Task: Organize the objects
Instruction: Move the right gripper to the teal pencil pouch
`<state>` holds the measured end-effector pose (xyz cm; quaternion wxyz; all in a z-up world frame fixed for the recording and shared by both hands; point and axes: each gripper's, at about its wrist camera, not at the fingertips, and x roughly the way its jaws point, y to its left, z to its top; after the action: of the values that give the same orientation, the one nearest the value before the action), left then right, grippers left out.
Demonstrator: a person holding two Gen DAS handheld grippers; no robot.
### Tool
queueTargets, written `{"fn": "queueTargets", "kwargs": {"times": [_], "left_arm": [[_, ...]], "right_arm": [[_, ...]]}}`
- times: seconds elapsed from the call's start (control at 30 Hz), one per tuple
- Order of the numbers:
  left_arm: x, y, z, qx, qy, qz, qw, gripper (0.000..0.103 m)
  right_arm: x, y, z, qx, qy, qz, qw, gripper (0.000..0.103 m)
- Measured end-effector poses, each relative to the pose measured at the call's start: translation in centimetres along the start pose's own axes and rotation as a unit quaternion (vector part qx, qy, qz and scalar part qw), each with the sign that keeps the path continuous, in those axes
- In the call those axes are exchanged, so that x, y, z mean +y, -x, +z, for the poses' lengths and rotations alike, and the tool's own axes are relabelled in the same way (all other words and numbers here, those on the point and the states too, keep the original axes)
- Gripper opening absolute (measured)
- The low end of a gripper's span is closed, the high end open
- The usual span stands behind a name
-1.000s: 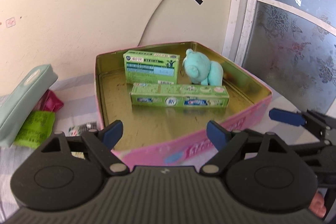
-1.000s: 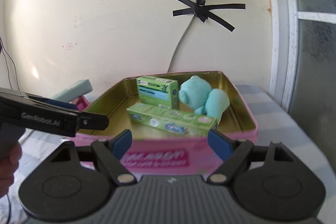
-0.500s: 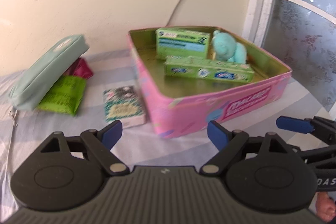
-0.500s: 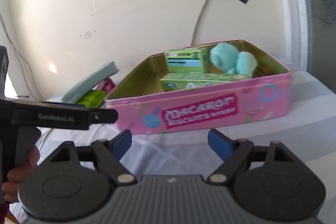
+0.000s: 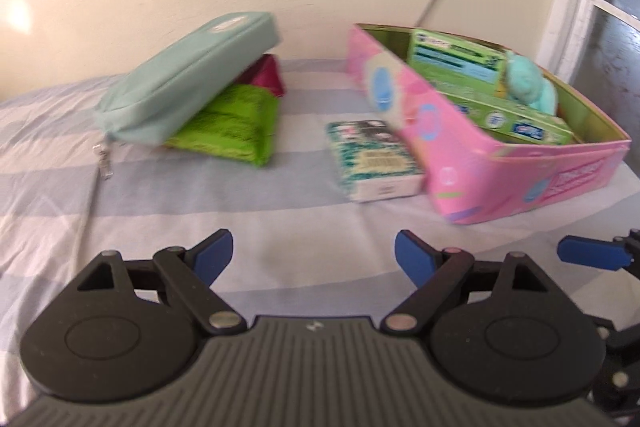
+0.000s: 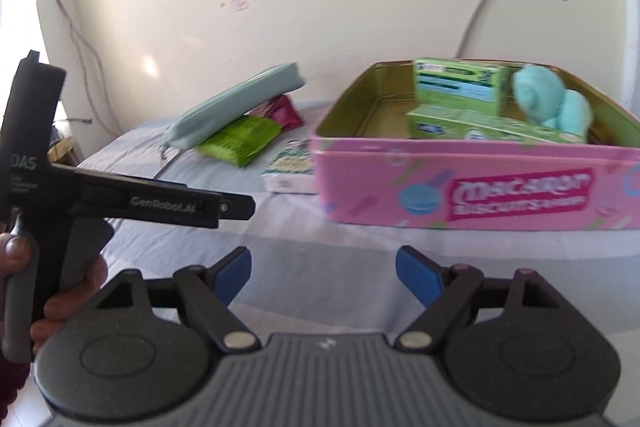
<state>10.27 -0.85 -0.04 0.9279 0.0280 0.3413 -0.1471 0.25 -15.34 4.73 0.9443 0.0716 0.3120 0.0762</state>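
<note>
Jaws of left gripper (image 5: 314, 259) and right gripper (image 6: 324, 273) released, empty, tilted down over bedsheet (image 5: 280, 203).

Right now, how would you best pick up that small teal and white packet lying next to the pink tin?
Probably across its two long sides, coming from above. The small packet lies flat on the striped cloth, its right long side close beside the pink tin, so there is little room there. The left tool is open and empty; sliding the packet away from the tin first may help.
</note>
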Motion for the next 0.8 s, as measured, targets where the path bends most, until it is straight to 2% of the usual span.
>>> {"fn": "queueTargets", "kwargs": {"times": [0.17, 0.23, 0.37, 0.47, 0.6, 0.7, 0.8], "left_arm": [[4.3, -0.3, 0.0, -0.008, 0.035, 0.039, 0.9986, 0.090], [6.2, -0.3, 0.2, -0.016, 0.050, 0.068, 0.9963, 0.090], [10.1, 0.0, 0.4, -0.038, 0.106, 0.124, 0.9859, 0.090], [13.1, -0.1, 0.1, -0.043, 0.171, 0.128, 0.9759, 0.090], [14.8, 0.2, -0.1, -0.060, 0.212, 0.151, 0.9636, 0.090], [15.7, 0.7, -0.3, -0.069, 0.236, 0.171, 0.9542, 0.091], [16.1, 0.7, -0.3, -0.065, 0.248, 0.172, 0.9512, 0.093]], "right_arm": [[2.7, -1.6, 0.6, 0.014, 0.036, 0.019, 0.999, 0.080], [3.9, -2.3, 1.0, 0.018, 0.054, 0.028, 0.998, 0.076], [6.3, -4.1, 2.5, 0.022, 0.075, 0.052, 0.996, 0.073], [8.0, -6.0, 5.0, 0.013, 0.072, 0.074, 0.995, 0.073], [9.0, -10.1, 9.1, 0.020, 0.009, 0.121, 0.992, 0.073], [9.3, -14.3, 11.5, 0.047, -0.054, 0.161, 0.984, 0.073], [9.2, -18.3, 12.6, 0.071, -0.116, 0.169, 0.976, 0.072]]}}
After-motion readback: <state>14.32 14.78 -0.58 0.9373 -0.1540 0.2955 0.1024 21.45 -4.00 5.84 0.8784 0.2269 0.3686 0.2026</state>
